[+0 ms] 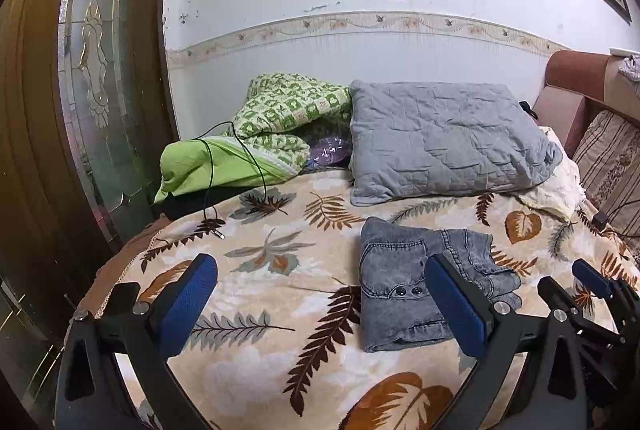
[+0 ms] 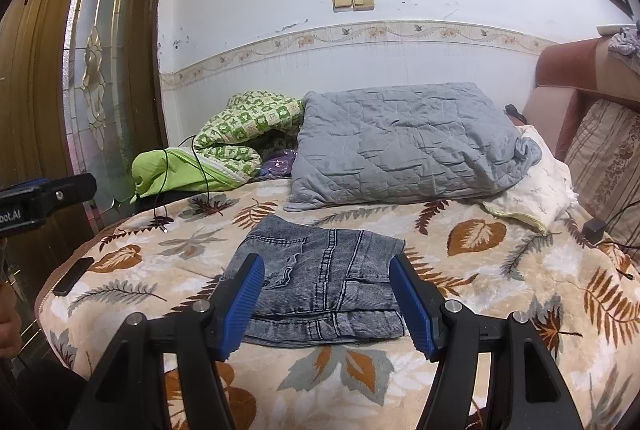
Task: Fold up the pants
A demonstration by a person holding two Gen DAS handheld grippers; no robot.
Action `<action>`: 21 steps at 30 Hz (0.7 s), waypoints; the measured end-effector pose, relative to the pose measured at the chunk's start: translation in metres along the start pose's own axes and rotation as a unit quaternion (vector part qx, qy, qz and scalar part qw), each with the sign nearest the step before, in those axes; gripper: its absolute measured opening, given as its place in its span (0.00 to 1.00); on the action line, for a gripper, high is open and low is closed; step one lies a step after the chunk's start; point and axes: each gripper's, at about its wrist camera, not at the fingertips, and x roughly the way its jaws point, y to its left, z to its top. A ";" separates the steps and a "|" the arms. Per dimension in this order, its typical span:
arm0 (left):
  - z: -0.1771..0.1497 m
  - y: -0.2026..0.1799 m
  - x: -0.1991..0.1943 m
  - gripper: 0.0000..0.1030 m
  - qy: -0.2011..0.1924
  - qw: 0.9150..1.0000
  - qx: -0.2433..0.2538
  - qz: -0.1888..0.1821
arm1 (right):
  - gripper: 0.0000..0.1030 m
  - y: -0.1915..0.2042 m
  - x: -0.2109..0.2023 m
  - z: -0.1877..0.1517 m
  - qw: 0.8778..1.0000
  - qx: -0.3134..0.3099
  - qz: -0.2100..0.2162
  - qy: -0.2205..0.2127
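Folded grey denim pants lie flat mid-bed on the leaf-print blanket, no container in view; bundle's long axis runs across the right wrist view, waistband edge nearest that camera. Left gripper and right gripper hover with fingers spread, holding nothing. Grey quilted pillow behind

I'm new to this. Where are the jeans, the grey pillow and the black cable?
jeans [image 2: 320,282], right wrist view, middle of the folded denim.
grey pillow [image 1: 444,138], left wrist view, middle of its quilted face.
black cable [image 1: 210,182], left wrist view, hanging strand.
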 end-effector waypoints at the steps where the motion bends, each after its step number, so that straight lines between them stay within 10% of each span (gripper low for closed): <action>1: -0.001 0.001 0.002 1.00 0.002 1.000 0.000 -0.001 | 0.67 0.001 0.001 0.000 1.000 -0.002 0.000 0.000; 21: -0.014 0.003 0.028 1.00 0.025 1.000 0.005 -0.014 | 0.67 0.004 0.006 -0.002 1.000 -0.012 -0.006 0.007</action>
